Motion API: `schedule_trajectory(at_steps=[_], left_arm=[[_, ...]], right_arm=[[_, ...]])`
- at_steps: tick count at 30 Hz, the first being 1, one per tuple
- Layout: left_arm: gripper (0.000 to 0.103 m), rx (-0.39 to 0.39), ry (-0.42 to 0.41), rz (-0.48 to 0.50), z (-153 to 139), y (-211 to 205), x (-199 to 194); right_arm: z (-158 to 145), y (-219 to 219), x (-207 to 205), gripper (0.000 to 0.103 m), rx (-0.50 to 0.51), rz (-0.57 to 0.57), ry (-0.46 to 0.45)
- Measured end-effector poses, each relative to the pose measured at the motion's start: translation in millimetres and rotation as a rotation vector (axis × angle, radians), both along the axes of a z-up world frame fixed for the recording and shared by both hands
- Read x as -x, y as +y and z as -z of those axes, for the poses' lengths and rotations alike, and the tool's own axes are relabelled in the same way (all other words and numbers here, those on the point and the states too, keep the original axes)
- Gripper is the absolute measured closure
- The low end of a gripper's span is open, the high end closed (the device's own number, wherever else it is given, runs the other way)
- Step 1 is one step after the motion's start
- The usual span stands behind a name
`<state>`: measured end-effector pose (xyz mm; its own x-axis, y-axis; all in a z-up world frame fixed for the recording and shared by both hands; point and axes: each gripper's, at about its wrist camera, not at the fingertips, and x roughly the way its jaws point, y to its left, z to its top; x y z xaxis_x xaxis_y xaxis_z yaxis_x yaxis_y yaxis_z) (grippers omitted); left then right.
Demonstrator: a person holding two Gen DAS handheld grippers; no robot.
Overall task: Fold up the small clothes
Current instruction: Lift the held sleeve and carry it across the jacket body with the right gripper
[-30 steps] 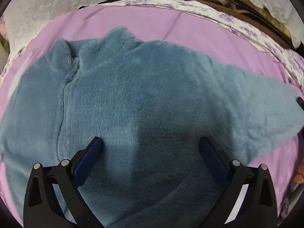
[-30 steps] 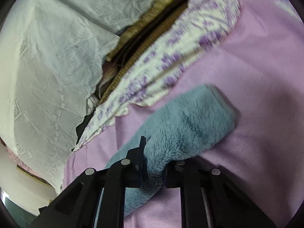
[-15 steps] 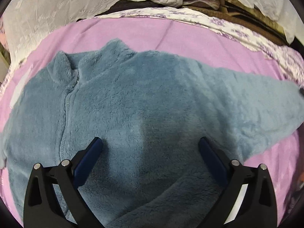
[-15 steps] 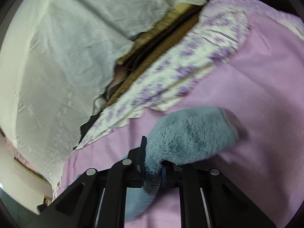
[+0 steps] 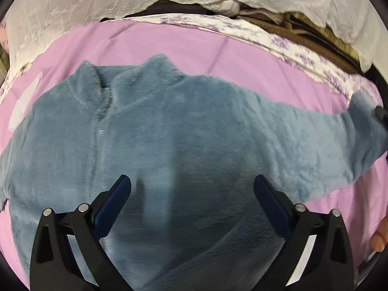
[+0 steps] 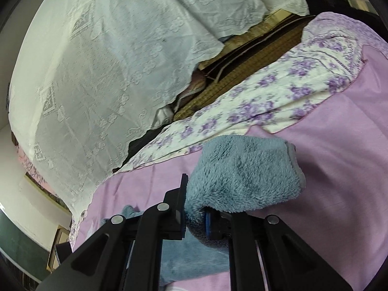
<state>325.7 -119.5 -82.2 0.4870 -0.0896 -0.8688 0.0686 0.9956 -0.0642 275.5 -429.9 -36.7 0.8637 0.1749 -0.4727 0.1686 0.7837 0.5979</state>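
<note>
A small blue fleece jacket [image 5: 169,131] lies front-up on a pink sheet [image 5: 206,48], collar towards the far side, zip running down its left half. Its right sleeve [image 5: 327,140] stretches out to the right edge of the left wrist view. My left gripper [image 5: 191,194] hangs open just above the jacket's lower body, nothing between its blue pads. In the right wrist view my right gripper [image 6: 195,215] is shut on the sleeve cuff [image 6: 245,177], which bunches up lifted off the sheet. The right gripper's tip [image 5: 380,114] shows at the sleeve's end.
A white and purple flowered cloth [image 6: 266,92] borders the pink sheet [image 6: 339,157] on the far side. Behind it hangs white lace fabric [image 6: 109,60] over brown woven items [image 6: 254,55]. A hand's fingers [image 5: 380,237] show at the lower right of the left wrist view.
The right gripper has lifted the sleeve cuff off the sheet and pulled it outward, straightening the sleeve. The left gripper has risen a little, so the jacket looks smaller and lower in its view.
</note>
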Motion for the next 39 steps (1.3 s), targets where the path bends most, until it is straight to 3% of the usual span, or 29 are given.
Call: schedule_trajectory(at_steps=[3,8,18,27,35,39], left_arm=[[0.004,-0.008,-0.014,-0.023,-11,21,1],[0.004,-0.086,-0.056,-0.092,-22,68,4],[0.004,-0.145,0.009,-0.21,9,140,3],[0.004,-0.195,-0.032,-0.256,5,194,30],[0.004,-0.09,-0.042,-0.325,9,238,49],[0.004,-0.096,-0.061,-0.319,7,236,50]], right_arm=[[-7,15,-2,0.092,0.014,-0.019,-0.01],[-14,38,-7,0.092,0.042,-0.042,-0.022],[-26,88,-20,0.091,0.054,-0.111,-0.023],[-33,135,-31,0.092,0.086,-0.168,-0.023],[-31,180,-42,0.091,0.114,-0.224,-0.008],[-27,203,-47,0.091,0.126,-0.252,-0.001]])
